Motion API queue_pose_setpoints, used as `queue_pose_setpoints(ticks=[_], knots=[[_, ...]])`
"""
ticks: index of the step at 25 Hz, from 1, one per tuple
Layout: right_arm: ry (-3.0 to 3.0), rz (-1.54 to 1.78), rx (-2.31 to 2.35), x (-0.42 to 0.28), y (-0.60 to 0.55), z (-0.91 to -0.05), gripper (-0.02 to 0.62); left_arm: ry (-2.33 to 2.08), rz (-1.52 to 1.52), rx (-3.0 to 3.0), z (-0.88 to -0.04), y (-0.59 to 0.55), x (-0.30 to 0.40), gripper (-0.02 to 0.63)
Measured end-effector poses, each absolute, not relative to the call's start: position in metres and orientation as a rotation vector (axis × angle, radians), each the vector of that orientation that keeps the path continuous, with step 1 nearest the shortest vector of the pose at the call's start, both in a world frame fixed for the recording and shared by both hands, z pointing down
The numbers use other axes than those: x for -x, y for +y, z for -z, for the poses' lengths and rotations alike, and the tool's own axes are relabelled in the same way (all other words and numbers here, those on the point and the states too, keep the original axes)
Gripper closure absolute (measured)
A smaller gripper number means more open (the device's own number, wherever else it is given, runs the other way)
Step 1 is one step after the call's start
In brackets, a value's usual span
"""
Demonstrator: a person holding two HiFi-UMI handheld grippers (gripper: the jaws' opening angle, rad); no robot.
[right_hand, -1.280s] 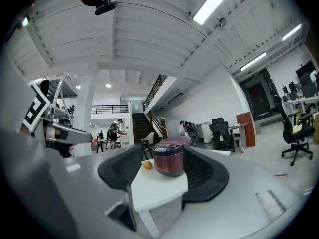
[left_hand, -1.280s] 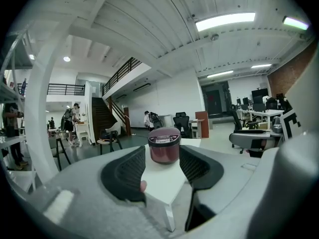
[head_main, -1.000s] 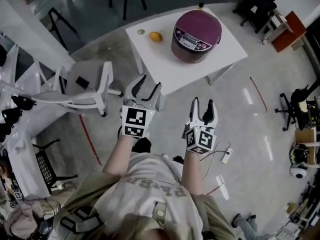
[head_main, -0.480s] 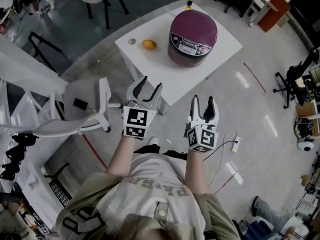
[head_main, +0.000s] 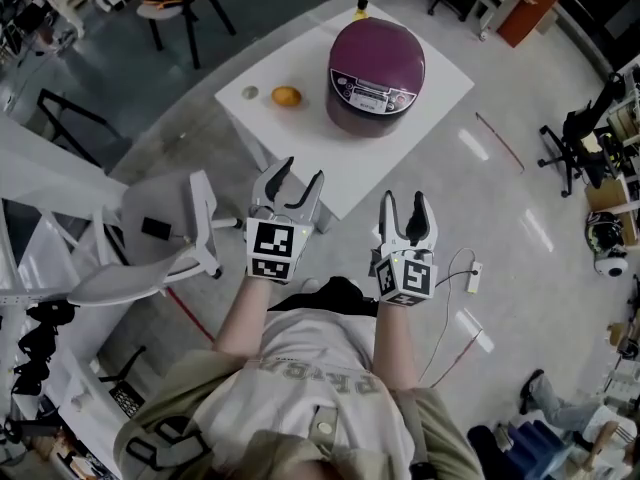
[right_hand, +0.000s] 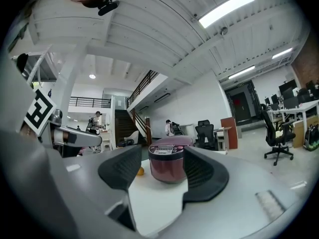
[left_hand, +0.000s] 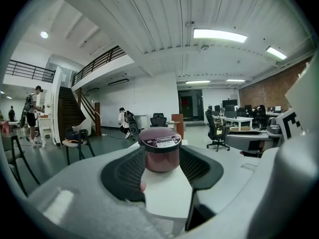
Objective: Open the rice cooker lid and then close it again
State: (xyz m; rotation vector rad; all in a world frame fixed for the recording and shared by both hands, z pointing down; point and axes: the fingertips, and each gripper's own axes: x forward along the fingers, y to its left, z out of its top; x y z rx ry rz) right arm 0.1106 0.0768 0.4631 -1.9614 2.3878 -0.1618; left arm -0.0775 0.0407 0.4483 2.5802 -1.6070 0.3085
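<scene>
A maroon rice cooker (head_main: 375,76) with its lid down stands on a small white table (head_main: 330,153) ahead of me. It also shows in the left gripper view (left_hand: 160,149) and the right gripper view (right_hand: 169,164), framed between each pair of jaws. My left gripper (head_main: 297,183) hovers over the table's near edge, open and empty. To its right, off the near corner of the table, my right gripper (head_main: 407,211) is open too, with nothing in it. Both are well short of the cooker.
An orange (head_main: 286,96) and a small round thing (head_main: 250,92) lie on the table left of the cooker; a yellow-topped bottle (head_main: 360,10) stands behind it. A white chair (head_main: 160,233) is to my left, a cable with a plug (head_main: 472,277) on the floor to my right.
Both grippers have come nearer to the table, and the head view has swung so the table and cooker sit more to the left. The jaws stand as wide as before.
</scene>
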Motion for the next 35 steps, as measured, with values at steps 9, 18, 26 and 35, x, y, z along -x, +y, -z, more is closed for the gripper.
queue_pose_setpoints(ticks=[9,18,26,35], knots=[[2.367,0.204,1.986,-0.126,0.051,-0.473,0.360,-1.544,-0.338,-2.591,-0.464,0.010,0.056,0.382],[2.411,0.215,1.924,-0.135,-0.009,-0.475,0.360,-1.593,-0.349,-2.549,-0.469,-0.045,0.047,0.382],[2.448,0.220,1.855,-0.150,-0.068,-0.470,0.360,-1.653,-0.353,-2.516,-0.463,-0.095,0.031,0.382],[2.501,0.222,1.761,-0.166,-0.125,-0.466,0.360,-1.695,-0.348,-2.504,-0.457,-0.144,0.002,0.382]])
